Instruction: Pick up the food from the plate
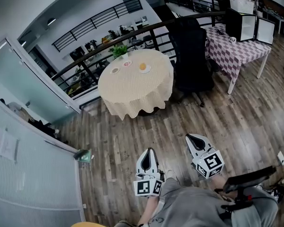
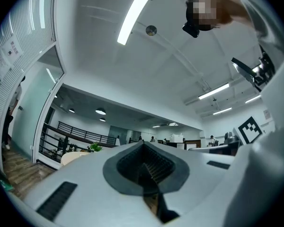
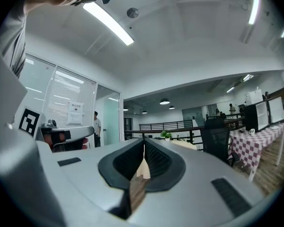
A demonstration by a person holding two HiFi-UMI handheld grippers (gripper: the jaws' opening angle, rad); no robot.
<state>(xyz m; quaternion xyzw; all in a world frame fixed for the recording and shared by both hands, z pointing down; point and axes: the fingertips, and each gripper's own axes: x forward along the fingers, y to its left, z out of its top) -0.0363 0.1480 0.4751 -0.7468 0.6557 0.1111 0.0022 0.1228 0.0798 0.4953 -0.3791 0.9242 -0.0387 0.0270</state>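
Note:
Far ahead stands a round table under a cream cloth. On it are three small plates; the right-hand plate carries an orange piece of food. Both grippers are held low near the person's body, well short of the table and pointing toward it. My left gripper is shut with nothing in it, and my right gripper is shut and empty too. In the left gripper view the jaws meet along a seam. The right gripper view shows the same on the right gripper, with the table's cloth just past the tips.
A black office chair stands right of the round table, and a checkered-cloth table lies further right. A green plant and a dark railing are behind. A glass partition runs along the left. Wooden floor lies between me and the table.

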